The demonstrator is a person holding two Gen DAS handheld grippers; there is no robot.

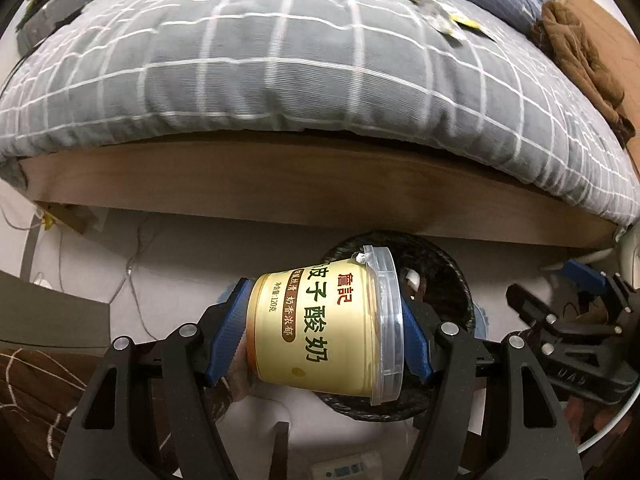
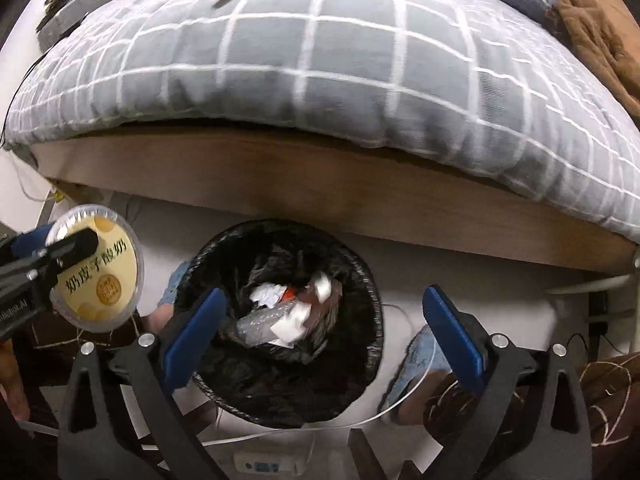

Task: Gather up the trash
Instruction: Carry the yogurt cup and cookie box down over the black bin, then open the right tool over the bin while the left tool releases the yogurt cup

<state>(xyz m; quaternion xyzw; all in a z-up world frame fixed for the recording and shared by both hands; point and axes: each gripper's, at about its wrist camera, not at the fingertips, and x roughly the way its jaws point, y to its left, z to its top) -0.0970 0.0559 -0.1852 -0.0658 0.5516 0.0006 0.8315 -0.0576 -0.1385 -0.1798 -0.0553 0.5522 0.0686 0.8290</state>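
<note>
My left gripper [image 1: 324, 332] is shut on a cream yogurt cup [image 1: 320, 328] with a clear lid, held sideways above the near left rim of a black-lined trash bin [image 1: 448, 268]. In the right wrist view the cup [image 2: 96, 272] shows at the left, lid facing the camera, just left of the bin [image 2: 280, 384]. The bin holds white crumpled paper [image 2: 266, 294] and wrappers. My right gripper [image 2: 324, 332] is open and empty, hovering over the bin. It also shows at the right edge of the left wrist view [image 1: 568, 292].
A bed with a grey checked duvet [image 1: 280, 60] and wooden frame [image 1: 280, 184] stands behind the bin. Scraps of litter [image 1: 452, 20] lie on the duvet. A brown garment [image 1: 580, 52] lies at the right. Cables [image 2: 400, 400] and a white remote [image 2: 268, 462] lie on the floor.
</note>
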